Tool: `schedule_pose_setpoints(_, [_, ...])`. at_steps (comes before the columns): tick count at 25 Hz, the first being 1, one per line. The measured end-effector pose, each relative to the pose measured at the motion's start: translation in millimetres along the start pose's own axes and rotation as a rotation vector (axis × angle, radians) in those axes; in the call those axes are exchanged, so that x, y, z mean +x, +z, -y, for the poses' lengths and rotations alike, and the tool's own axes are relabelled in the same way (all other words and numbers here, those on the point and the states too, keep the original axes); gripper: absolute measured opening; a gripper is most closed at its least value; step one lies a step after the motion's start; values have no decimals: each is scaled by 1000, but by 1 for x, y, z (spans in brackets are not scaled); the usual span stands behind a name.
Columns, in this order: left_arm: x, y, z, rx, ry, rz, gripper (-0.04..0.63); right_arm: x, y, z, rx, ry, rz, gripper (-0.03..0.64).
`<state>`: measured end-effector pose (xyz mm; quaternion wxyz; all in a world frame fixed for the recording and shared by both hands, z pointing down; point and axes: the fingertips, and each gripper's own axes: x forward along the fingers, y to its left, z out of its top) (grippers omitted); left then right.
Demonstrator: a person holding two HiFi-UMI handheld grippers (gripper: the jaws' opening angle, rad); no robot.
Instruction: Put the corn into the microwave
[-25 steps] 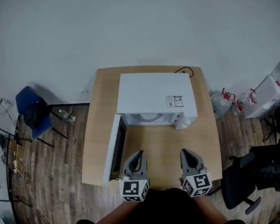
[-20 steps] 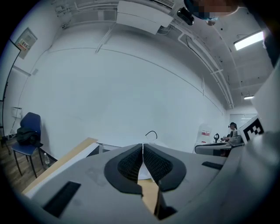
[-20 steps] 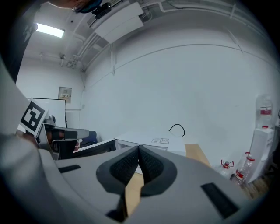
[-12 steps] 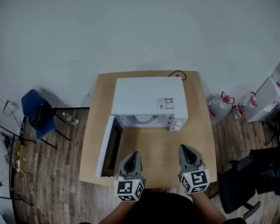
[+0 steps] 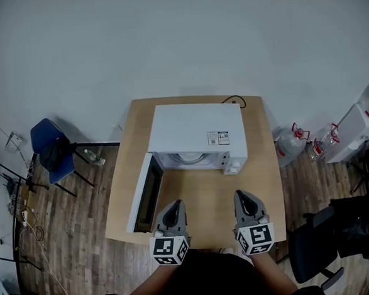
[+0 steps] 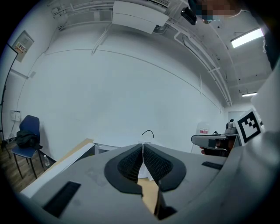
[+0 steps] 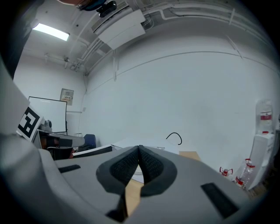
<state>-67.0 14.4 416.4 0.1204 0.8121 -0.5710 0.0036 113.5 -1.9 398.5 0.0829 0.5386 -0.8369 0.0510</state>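
Left gripper [image 5: 174, 204] is hovering over the near edge of the wooden table [image 5: 266, 185], jaws pressed together with nothing between them. Right gripper [image 5: 241, 194], at its 3 o'clock, is doing likewise. Both are pointing toward 12 o'clock at the white microwave [image 5: 196, 127], whose door [image 5: 143, 194] is standing open at the left gripper's 10 o'clock. The corn's place cannot be told.

White microwave [image 5: 196, 133] upright on far half of wooden table [image 5: 204, 202], front facing near side. Door [image 5: 145, 192] swung open to left. Round turntable [image 5: 189, 156] visible inside cavity.
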Motion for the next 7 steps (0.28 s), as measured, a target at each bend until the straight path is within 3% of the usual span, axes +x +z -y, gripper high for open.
schedule_pose_setpoints(7, [2,-1,-8,-14,-15,-17,18,4,1,-5,-1,-14,4,58])
